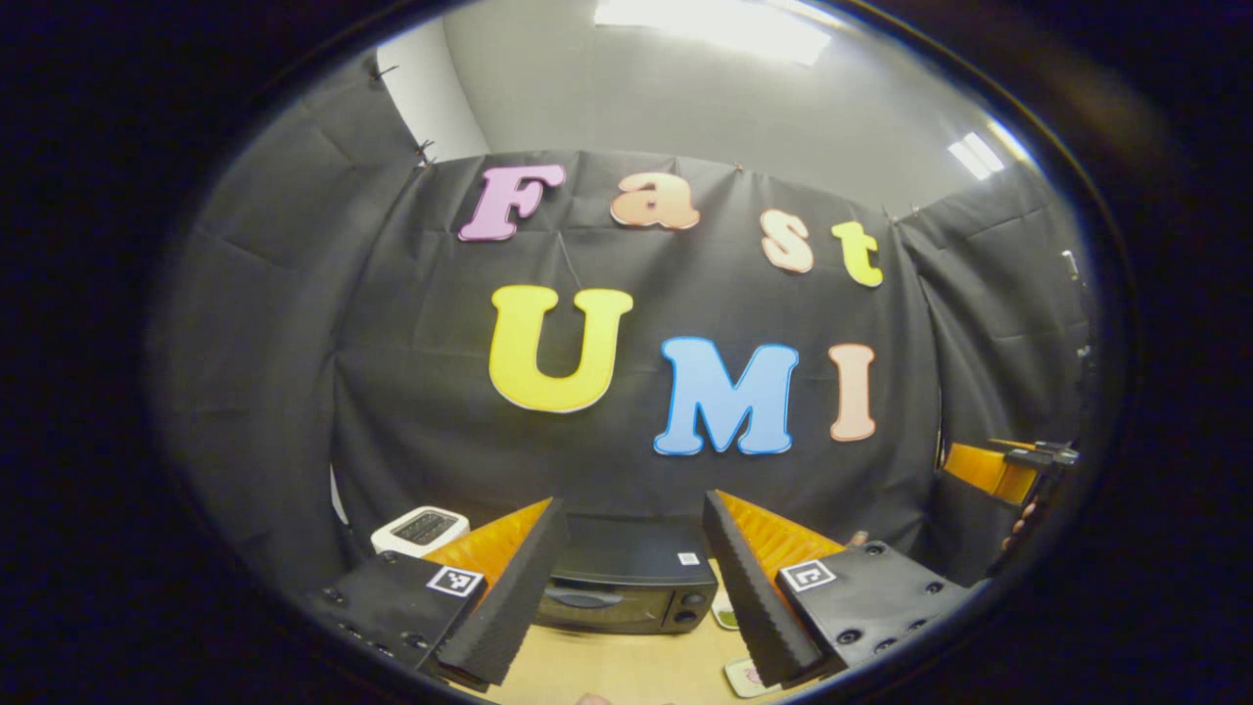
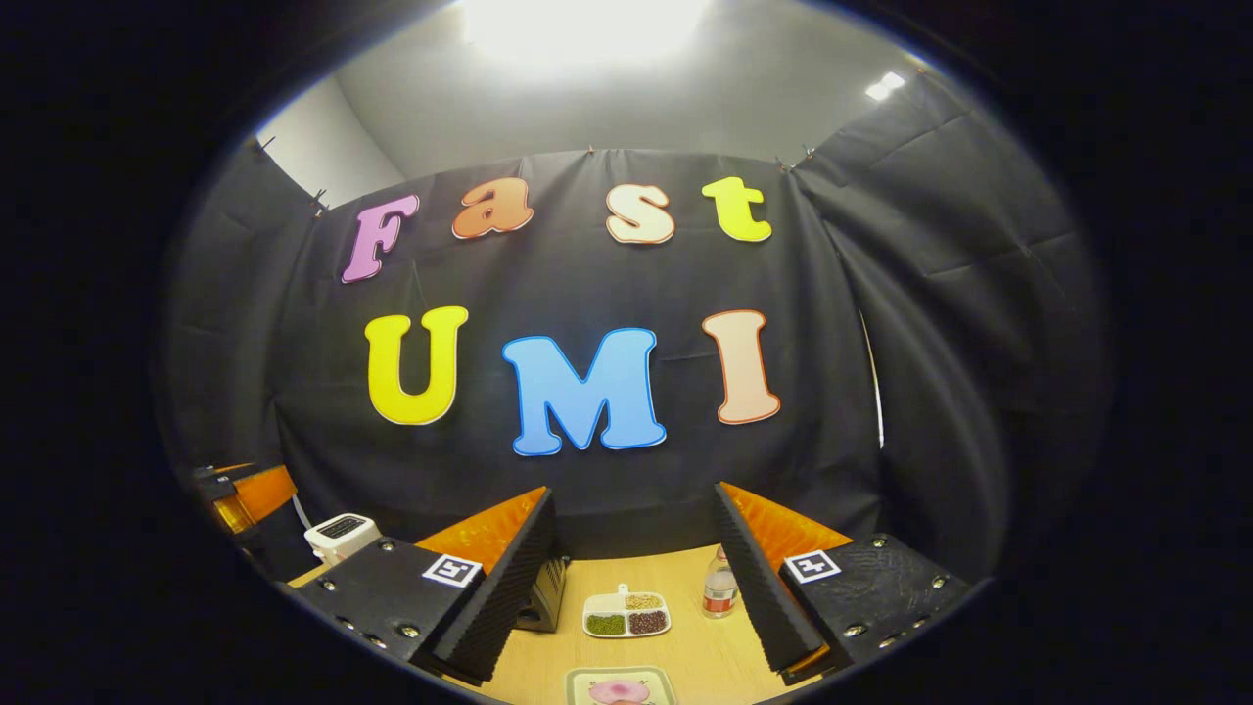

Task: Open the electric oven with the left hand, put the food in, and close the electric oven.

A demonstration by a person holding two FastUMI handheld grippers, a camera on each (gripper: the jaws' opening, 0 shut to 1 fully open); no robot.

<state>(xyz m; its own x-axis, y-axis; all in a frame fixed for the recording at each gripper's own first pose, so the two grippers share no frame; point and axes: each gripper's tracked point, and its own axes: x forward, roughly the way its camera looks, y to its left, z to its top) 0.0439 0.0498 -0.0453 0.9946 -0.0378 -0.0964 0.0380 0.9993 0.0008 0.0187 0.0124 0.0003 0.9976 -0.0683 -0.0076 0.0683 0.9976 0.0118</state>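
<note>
On the wooden table (image 1: 626, 671), near the black cloth wall, sits the electric oven (image 1: 626, 587). Its door looks shut, with the handle across the front and the knobs on one side. So the job looks like it has not begun: the door must be opened, the food put in, and the door closed again.

The left gripper (image 1: 626, 587) points right at the oven from a little way back. Its two fingers are spread wide and hold nothing. The oven shows in the gap between them. The right gripper (image 2: 636, 578) is also spread wide and holds nothing. It floats above the table, off to the side of the oven.

The food (image 2: 619, 692) looks like something pink on a small tray (image 2: 578, 678). It lies on the table in front of the oven and to its side, near the front edge. A white dish with three kinds of beans (image 2: 626, 617) and a small bottle (image 2: 719, 587) stand farther back, beside the oven. A white toaster (image 1: 421, 531) stands on the oven's other side.

Bare table lies in front of the oven, so I think the door has room to swing down. I think the dish and bottle are close enough to bump when the food goes in.
</note>
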